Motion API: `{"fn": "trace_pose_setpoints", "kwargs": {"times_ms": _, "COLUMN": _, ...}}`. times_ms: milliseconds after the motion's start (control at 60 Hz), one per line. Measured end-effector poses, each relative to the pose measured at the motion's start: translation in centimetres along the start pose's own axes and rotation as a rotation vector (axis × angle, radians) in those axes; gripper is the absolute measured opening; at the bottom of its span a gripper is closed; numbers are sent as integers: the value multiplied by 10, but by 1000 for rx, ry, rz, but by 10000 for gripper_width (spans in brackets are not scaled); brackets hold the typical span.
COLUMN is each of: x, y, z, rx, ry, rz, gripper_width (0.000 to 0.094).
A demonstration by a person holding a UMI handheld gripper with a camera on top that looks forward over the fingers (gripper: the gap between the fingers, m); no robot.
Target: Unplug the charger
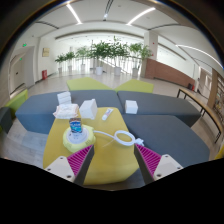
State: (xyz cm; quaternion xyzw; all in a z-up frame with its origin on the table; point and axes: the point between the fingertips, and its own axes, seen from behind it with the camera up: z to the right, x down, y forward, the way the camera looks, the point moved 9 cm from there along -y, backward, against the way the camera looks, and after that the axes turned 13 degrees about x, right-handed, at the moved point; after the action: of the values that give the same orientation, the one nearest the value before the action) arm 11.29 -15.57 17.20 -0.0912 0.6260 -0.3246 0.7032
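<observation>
Approach step: tongs (112, 160) open and empty, charger (75, 133) sitting on yellow table (100, 165) just ahead of left pad, white cable (122, 138) beside it; next move likely advance and straddle it.

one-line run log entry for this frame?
phase: approach | gripper: open, holding nothing | charger: ahead of fingers, on yellow table, white cable beside it | contact: none yet

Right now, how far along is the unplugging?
Done: nothing that shows; the white charger looks untouched on the yellow table, with a white cable looped nearer. In hand: nothing; the jaws stand open and empty, short of both. Left: approach, grip the charger, pull it free.
</observation>
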Motion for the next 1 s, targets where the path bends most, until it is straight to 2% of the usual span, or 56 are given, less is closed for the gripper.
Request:
{"fn": "trace_pose_setpoints", "kwargs": {"times_ms": 50, "x": -3, "y": 17, "z": -19, "rx": -23, "ry": 10, "rz": -2, "gripper_width": 821}}
{"fn": "trace_pose_setpoints", "kwargs": {"times_ms": 67, "x": -3, "y": -1, "z": -32, "rx": -31, "ry": 15, "rz": -2, "gripper_width": 818}}
{"fn": "trace_pose_setpoints", "kwargs": {"times_ms": 133, "x": -9, "y": 45, "z": -65, "rx": -80, "ry": 23, "rz": 17, "gripper_width": 812}}
{"fn": "trace_pose_setpoints", "kwargs": {"times_ms": 267, "x": -14, "y": 83, "z": -130, "rx": -152, "ry": -12, "rz": 57, "gripper_width": 802}}
{"fn": "trace_pose_setpoints", "kwargs": {"times_ms": 350, "x": -11, "y": 110, "z": -159, "rx": -171, "ry": -48, "rz": 72, "gripper_width": 796}}
{"fn": "trace_pose_setpoints", "kwargs": {"times_ms": 417, "x": -18, "y": 127, "z": -170, "rx": -147, "ry": -41, "rz": 120, "gripper_width": 765}}
{"fn": "trace_pose_setpoints", "kwargs": {"times_ms": 483, "x": -26, "y": 142, "z": -173, "rx": -115, "ry": -22, "rz": 161, "gripper_width": 646}}
{"fn": "trace_pose_setpoints", "kwargs": {"times_ms": 500, "x": -27, "y": 147, "z": -176, "rx": -129, "ry": -16, "rz": 165, "gripper_width": 588}}
{"fn": "trace_pose_setpoints", "kwargs": {"times_ms": 533, "x": -28, "y": 142, "z": -184, "rx": -180, "ry": 8, "rz": 158, "gripper_width": 351}}
{"fn": "trace_pose_setpoints", "kwargs": {"times_ms": 567, "x": -28, "y": 142, "z": -183, "rx": -163, "ry": 21, "rz": 176, "gripper_width": 343}}
{"fn": "trace_pose_setpoints", "kwargs": {"times_ms": 667, "x": -21, "y": 144, "z": -185, "rx": -148, "ry": -1, "rz": 253, "gripper_width": 242}}
{"fn": "trace_pose_setpoints", "kwargs": {"times_ms": 750, "x": -23, "y": 143, "z": -184, "rx": -161, "ry": 21, "rz": 261, "gripper_width": 192}}
{"fn": "trace_pose_setpoints", "kwargs": {"times_ms": 933, "x": -35, "y": 134, "z": -179, "rx": -174, "ry": 71, "rz": 219, "gripper_width": 180}}
{"fn": "trace_pose_setpoints", "kwargs": {"times_ms": 1000, "x": -59, "y": 117, "z": -169, "rx": -185, "ry": 120, "rz": 291, "gripper_width": 180}}
